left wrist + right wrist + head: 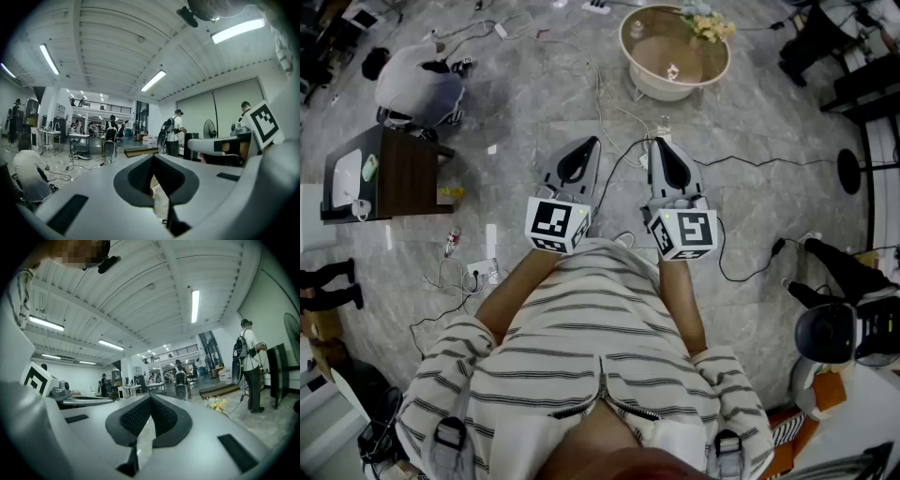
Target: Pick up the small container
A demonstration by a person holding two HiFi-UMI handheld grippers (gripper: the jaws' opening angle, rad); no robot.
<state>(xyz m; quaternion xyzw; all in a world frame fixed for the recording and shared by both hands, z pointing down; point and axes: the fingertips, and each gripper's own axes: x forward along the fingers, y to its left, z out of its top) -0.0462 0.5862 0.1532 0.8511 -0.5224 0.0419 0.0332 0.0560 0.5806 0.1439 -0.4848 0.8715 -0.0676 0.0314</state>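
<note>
Just short of the round cream tub (661,91) on a grey marbled floor (534,94) strewn with cables (741,161), you hold the left gripper (592,142) and right gripper (657,142) side by side, jaws closed and empty. What may be the small container (672,71) sits inside the tub, too small to show which way it points.

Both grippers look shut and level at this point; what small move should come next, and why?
Probably a step toward the round table ahead. The left gripper and right gripper are both shut on nothing, held level in front of the person with no container in reach. A small object on that table may be the target, though it is too small to tell.
</note>
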